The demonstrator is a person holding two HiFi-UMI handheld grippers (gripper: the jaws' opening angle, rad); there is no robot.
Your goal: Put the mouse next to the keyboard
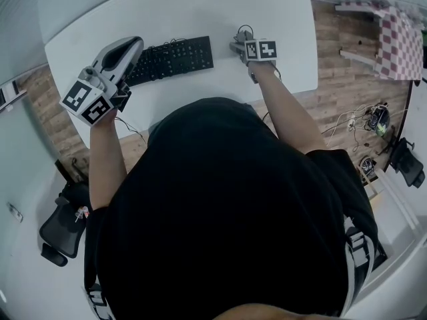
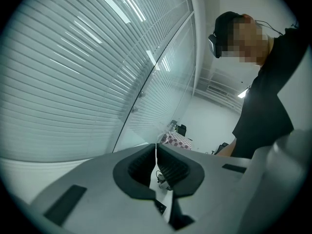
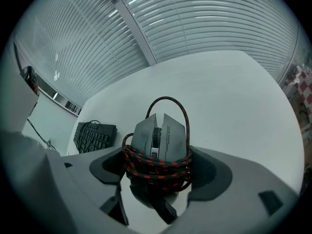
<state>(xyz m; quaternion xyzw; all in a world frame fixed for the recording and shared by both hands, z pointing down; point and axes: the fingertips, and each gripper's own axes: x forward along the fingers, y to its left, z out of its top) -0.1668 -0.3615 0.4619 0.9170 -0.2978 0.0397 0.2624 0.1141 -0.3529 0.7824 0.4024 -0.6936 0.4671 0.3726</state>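
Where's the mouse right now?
In the right gripper view, the mouse sits clamped between the jaws of the right gripper, just right of the keyboard.

White table (image 1: pixel 200 12) on wood floor (image 1: pixel 337 85) (checkered cloth (image 1: pixel 400 39) nearby); window blinds (image 3: pixel 204 18) behind.

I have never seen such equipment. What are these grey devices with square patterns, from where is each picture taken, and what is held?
There is no robot: a person holds a two-jaw gripper in each hand, and the patterned cubes are part of them. The head view looks down from the person's head onto a white table with a black keyboard. The other two views come from cameras on the grippers. The left gripper points up at window blinds, jaws together, empty. The right gripper, right of the keyboard, grips a grey mouse wrapped in its red-black cable.
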